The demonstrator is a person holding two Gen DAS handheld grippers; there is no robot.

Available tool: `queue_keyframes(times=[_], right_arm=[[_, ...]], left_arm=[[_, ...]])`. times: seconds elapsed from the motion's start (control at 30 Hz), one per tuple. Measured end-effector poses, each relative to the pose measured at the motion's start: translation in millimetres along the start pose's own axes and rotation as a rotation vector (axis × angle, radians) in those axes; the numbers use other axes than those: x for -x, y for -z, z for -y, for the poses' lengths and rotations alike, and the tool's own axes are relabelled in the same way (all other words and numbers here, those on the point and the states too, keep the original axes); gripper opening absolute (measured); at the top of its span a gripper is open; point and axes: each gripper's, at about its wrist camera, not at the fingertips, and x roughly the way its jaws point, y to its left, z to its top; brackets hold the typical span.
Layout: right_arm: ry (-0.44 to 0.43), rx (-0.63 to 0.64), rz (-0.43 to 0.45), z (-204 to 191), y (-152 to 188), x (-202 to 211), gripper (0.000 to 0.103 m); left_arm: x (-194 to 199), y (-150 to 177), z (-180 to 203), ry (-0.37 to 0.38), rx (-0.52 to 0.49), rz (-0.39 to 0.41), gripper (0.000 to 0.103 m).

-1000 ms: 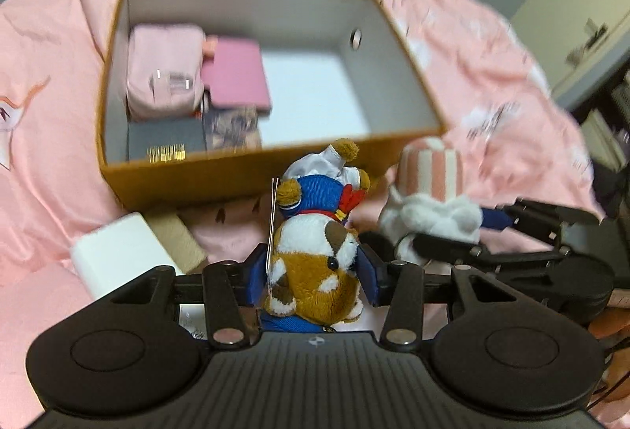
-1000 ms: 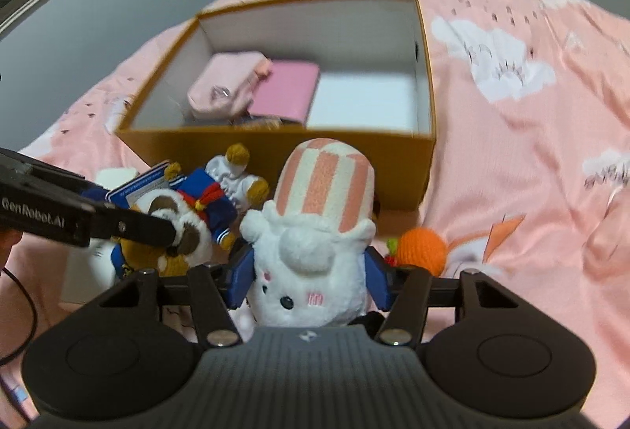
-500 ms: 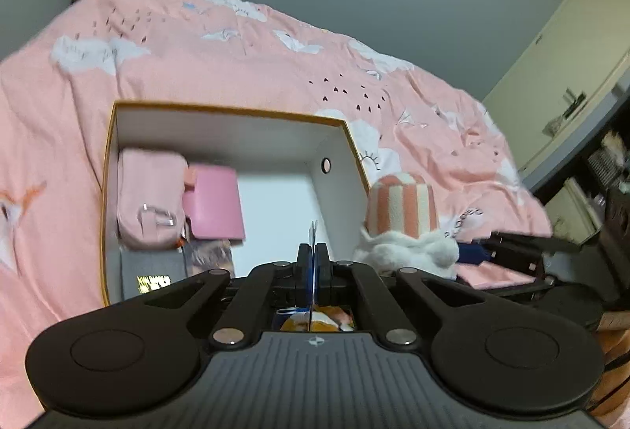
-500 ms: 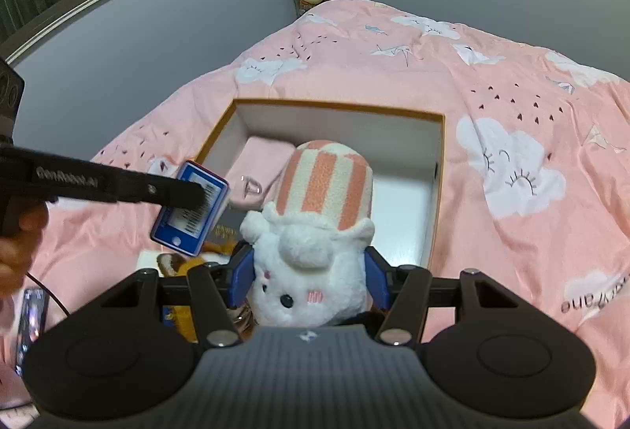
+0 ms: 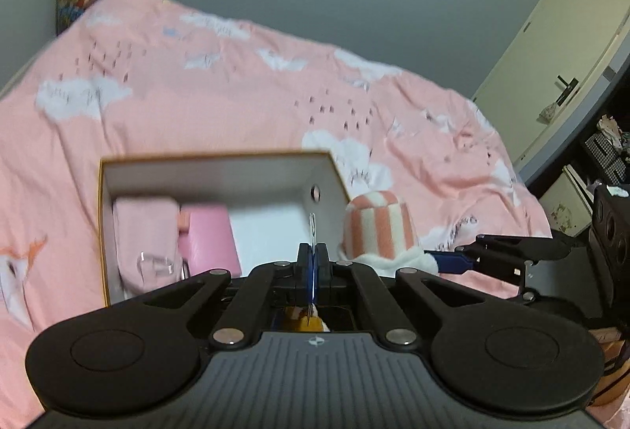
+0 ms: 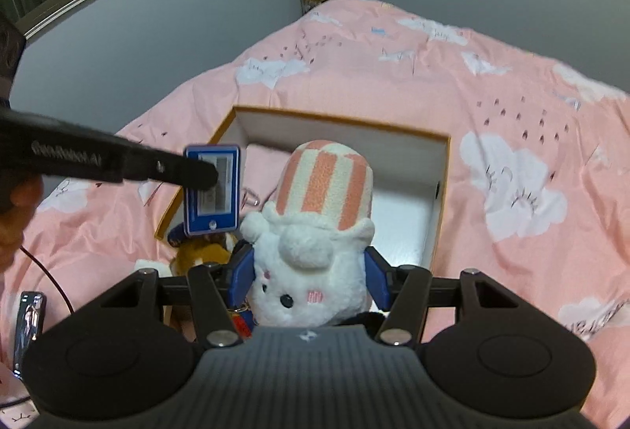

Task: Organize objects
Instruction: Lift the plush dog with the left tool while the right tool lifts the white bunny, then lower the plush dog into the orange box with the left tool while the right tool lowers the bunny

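The striped rabbit plush [image 6: 315, 232] is clamped in the right gripper [image 6: 309, 273]; the left gripper [image 5: 313, 263] is closed on a blue hang tag [image 6: 212, 188] (its brown dog plush [image 6: 202, 251] dangling). Both are best carried level over the open box [image 5: 220, 157] and lowered into its bare right side before release.

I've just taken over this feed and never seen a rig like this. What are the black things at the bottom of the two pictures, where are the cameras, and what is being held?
There is no robot arm: a person carries a two-finger gripper in each hand, and each picture comes from a fisheye camera on one gripper, looking along its fingers. The black shapes are the grippers' own bodies. The left gripper is shut on a thin blue tag, with a brown plush toy hanging under it. The right gripper is closed on a white plush with a striped hat. Ahead, on the pink bedspread, stands an open box with pink items already inside.
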Motion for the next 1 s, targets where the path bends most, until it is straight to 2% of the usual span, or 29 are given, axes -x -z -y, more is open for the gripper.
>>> queue_keyframes(times=[0.13,0.3,0.47,0.7,1.0], right_arm=[[0.053,0.035,0.03,1.1,-15.1,0.4,0.06],[0.114,0.052,0.021,8.9,-25.6,-17.9,0.06],[0.131,0.034,-0.031,23.0,-24.4,-44.8,0.06],[0.118,0.025,-0.106,31.3,-13.2,-76.2,0.06],[0.118,0.061,-0.222,24.2,-9.6,-107.9,0.061]], left_arm=[[-9.3,-16.0,5.2,-0.042,-0.024,0.045,0.0],[-33.3,-27.2,3.8,-0.085,-0.04,0.08,0.0],[-64.4,-20.7,-5.7,-0.086,-0.04,0.045,0.0],[-97.3,-4.9,-25.6,-0.071,0.024,-0.036,0.0],[-118.0,13.2,-49.0,-0.079,0.093,-0.122,0.0]])
